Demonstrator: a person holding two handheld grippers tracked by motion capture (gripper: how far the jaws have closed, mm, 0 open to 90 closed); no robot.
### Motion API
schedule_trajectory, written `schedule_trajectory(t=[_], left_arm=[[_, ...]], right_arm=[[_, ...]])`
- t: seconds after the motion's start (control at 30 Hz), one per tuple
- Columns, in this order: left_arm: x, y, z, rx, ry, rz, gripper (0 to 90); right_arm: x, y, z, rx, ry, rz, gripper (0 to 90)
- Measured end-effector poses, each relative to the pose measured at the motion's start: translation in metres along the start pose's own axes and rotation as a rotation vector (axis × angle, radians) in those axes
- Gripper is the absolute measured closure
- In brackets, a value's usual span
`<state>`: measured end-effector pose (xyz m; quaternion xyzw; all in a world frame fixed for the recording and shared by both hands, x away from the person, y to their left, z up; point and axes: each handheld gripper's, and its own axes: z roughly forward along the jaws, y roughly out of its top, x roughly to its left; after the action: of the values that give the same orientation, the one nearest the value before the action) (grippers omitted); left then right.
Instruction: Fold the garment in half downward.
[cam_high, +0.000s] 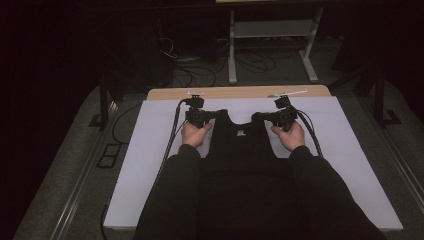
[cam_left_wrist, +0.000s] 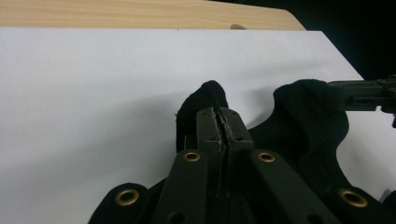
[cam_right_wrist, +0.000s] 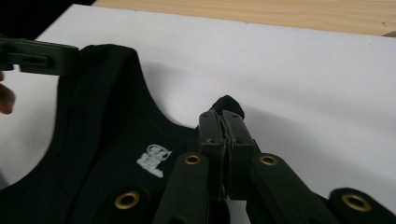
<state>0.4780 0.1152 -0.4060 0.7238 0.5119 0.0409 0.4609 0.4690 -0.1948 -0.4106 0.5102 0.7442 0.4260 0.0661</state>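
Note:
A black sleeveless top (cam_high: 239, 150) lies flat on a white board (cam_high: 145, 170), neck toward the far edge, with a small white print (cam_right_wrist: 153, 159) below the neckline. My left gripper (cam_high: 212, 116) is shut on the top's left shoulder strap (cam_left_wrist: 208, 94), and its closed tips (cam_left_wrist: 223, 115) pinch the fabric. The right gripper (cam_high: 265, 118) is shut on the right shoulder strap (cam_right_wrist: 228, 103), tips (cam_right_wrist: 224, 116) together on the cloth. Each gripper view shows the other gripper at its edge: the right one (cam_left_wrist: 359, 88) and the left one (cam_right_wrist: 39, 57). The person's sleeves cover the lower part of the top.
The board rests on a wooden table whose far edge (cam_high: 235, 92) shows beyond it. Bare white board spreads left and right of the garment. A white shelf frame (cam_high: 272, 35) and loose cables (cam_high: 195, 72) sit on the floor behind the table.

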Motion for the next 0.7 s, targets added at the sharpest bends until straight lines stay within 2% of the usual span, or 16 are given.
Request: schedule_trajectory(t=[0.1, 0.27, 0.47, 0.7], left_arm=[[0.0, -0.001, -0.004, -0.014, -0.006, -0.01, 87.0], [-0.004, -0.004, -0.009, -0.016, -0.007, 0.008, 87.0], [-0.008, -0.006, -0.021, -0.054, -0.033, 0.005, 87.0], [-0.017, -0.009, -0.036, -0.094, -0.061, 0.02, 87.0]], right_arm=[[0.003, 0.0, -0.008, -0.013, 0.005, -0.011, 86.4], [0.003, -0.001, -0.02, -0.065, 0.05, 0.019, 86.4], [0.004, -0.005, -0.031, -0.084, 0.084, 0.021, 86.4], [0.011, -0.008, -0.047, -0.098, 0.095, -0.001, 86.4]])
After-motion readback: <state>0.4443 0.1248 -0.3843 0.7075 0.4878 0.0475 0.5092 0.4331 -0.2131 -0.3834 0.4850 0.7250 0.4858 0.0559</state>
